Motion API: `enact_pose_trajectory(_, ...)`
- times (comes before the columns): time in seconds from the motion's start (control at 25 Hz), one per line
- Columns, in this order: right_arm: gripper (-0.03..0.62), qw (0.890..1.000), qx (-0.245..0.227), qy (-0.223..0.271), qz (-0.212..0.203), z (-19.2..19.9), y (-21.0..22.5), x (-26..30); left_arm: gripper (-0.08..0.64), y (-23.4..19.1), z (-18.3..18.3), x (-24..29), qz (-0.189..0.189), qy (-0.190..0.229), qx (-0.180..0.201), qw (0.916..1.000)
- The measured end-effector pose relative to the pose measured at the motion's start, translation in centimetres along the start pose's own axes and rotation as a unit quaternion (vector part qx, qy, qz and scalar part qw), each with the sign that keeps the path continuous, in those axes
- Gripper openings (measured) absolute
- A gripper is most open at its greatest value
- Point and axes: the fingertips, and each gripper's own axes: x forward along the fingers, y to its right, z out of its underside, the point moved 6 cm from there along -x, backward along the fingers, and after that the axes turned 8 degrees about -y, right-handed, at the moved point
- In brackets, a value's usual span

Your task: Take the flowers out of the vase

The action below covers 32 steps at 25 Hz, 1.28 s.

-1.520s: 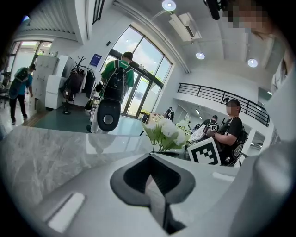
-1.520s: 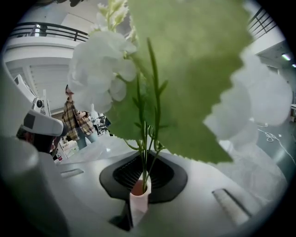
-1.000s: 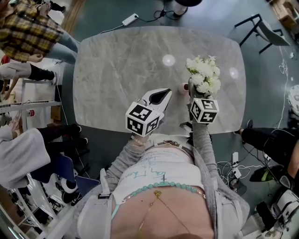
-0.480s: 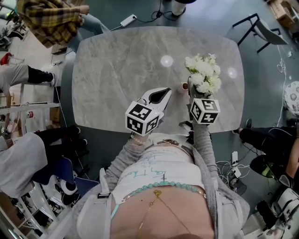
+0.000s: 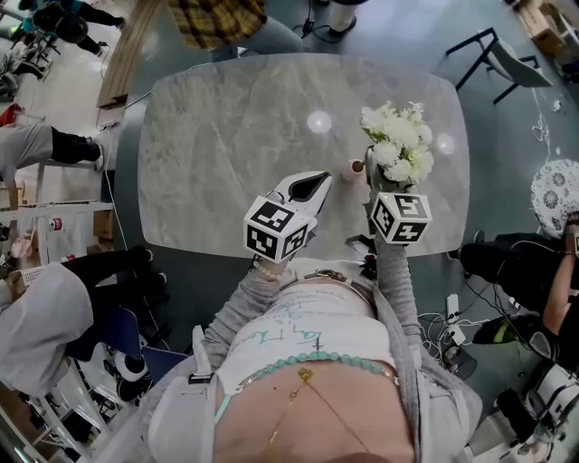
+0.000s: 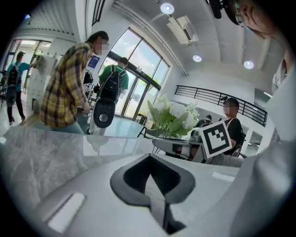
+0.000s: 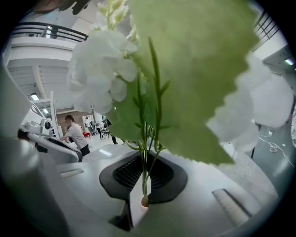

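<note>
A bunch of white flowers (image 5: 396,145) with green leaves stands over the right part of the grey marble table (image 5: 226,127). My right gripper (image 5: 371,179) is shut on its thin green stems (image 7: 144,152), just below the blooms (image 7: 104,60). A small pinkish vase mouth (image 5: 357,166) shows on the table just left of the stems. Whether the stem ends are still inside it cannot be made out. My left gripper (image 5: 318,184) hovers shut and empty over the table's near edge, left of the flowers (image 6: 173,116). Its view also shows the right gripper's marker cube (image 6: 216,138).
A person in a plaid shirt (image 5: 222,16) stands at the table's far edge. Seated people are at the left (image 5: 36,307) and at the right (image 5: 525,262). A black chair (image 5: 502,54) and floor cables (image 5: 452,325) lie beyond the table's right side.
The flowers and my right gripper have shifted slightly to the right. The person in plaid has walked right along the table's far edge. My left gripper has stayed put.
</note>
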Motion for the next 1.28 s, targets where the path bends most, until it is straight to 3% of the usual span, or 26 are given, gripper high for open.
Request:
enact_pose_trajectory(0.52,0.048,1.0,0.0,0.017,0.002,-2.1,-0.3,-2.2,0.0,0.0,0.1,-0.3,0.006,0.002,0.002,1.0)
enact_pose_trajectory(1.28,0.048,0.999,0.001,0.035,-0.036,-5.6,-0.5,-5.9,0.0,1.6,0.1,0.9,0.011,-0.005,0.011,0.9999)
